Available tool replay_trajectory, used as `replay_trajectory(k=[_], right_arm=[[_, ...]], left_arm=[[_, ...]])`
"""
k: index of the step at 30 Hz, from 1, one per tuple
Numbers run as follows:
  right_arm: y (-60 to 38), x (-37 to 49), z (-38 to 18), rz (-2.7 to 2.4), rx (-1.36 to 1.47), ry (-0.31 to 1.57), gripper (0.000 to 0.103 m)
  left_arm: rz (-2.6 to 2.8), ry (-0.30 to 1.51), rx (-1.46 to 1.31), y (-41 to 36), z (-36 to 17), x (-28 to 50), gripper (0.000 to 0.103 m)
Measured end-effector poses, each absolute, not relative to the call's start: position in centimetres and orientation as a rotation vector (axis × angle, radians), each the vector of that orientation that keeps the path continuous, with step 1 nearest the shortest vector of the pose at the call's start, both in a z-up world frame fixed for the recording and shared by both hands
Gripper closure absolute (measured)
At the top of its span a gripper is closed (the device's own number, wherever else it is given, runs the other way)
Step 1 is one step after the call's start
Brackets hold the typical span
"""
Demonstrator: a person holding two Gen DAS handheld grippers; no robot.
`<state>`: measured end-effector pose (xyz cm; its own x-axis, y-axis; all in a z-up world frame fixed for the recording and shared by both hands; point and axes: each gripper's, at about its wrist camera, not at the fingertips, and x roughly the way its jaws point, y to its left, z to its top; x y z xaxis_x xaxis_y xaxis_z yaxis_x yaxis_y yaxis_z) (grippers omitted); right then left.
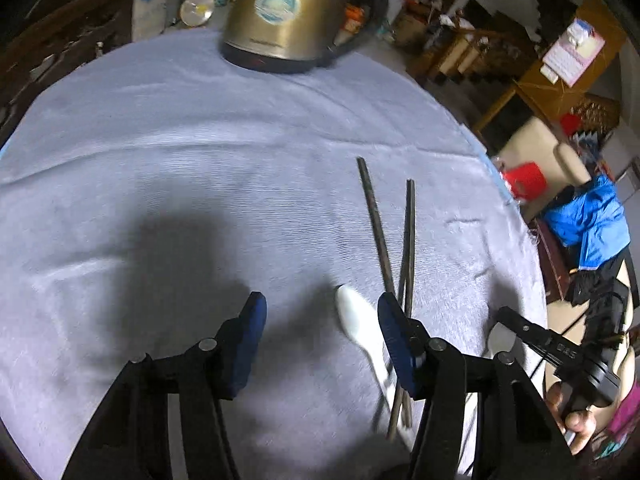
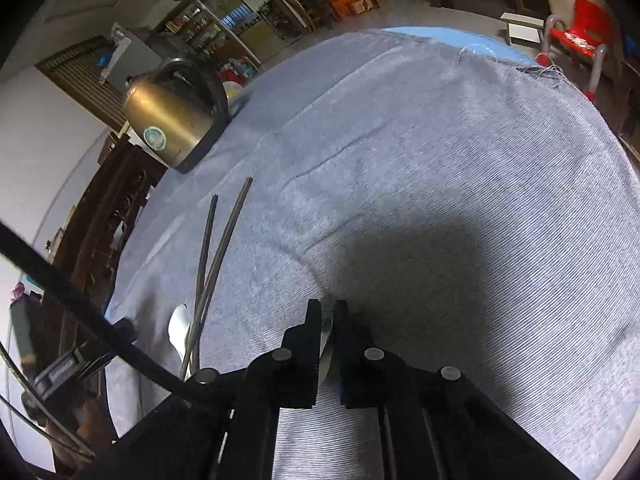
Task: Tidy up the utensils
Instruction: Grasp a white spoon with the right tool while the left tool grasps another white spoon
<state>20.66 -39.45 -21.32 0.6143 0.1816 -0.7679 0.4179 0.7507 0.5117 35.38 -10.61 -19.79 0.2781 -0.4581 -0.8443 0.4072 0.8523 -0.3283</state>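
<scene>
The two dark chopsticks [image 1: 390,248] lie crossed on the blue-grey cloth [image 1: 180,168], their far tips apart, pointing toward twelve o'clock in the left wrist view. A white spoon [image 1: 354,316] lies just beside them at nine o'clock. The left gripper [image 1: 320,312] hangs over the spoon, its fingers standing well apart with nothing pressed between them; its right finger hides the chopsticks' crossing. The right gripper [image 2: 329,320] is clamped narrowly on a metal spoon [image 2: 326,344]. A brass-coloured kettle [image 1: 280,12] stands at twelve o'clock, well apart.
</scene>
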Motion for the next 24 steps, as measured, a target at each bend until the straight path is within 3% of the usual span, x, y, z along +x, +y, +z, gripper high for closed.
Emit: replay_trajectory(k=[3,6,13,23,24], right_arm=[[-40.2,20.5,-21.3,-0.143,0.745,0.896,0.096],[-40.8,20.5,-21.2,-0.136,0.764,0.872,0.096],[-40.5,21.1,-21.2,-0.122,0.774,0.833,0.096],[-40.3,20.7,-20.8,-0.11,0.773,0.843,0.093],[-40.5,20.6,-20.8,-0.114,0.781,0.853,0.092]], left_arm=[[-0.609,1.176,-0.043,-12.0,-20.4,35.6,0.045],[-0.645,1.213,-0.064,-12.9,-21.4,35.7,0.068],[-0.651,1.201,-0.096,-13.0,-22.1,35.9,0.099],[-0.663,1.149,-0.085,-10.8,-19.7,35.1,0.1],[-0.677,1.153,-0.067,-10.8,-19.7,35.0,0.095]])
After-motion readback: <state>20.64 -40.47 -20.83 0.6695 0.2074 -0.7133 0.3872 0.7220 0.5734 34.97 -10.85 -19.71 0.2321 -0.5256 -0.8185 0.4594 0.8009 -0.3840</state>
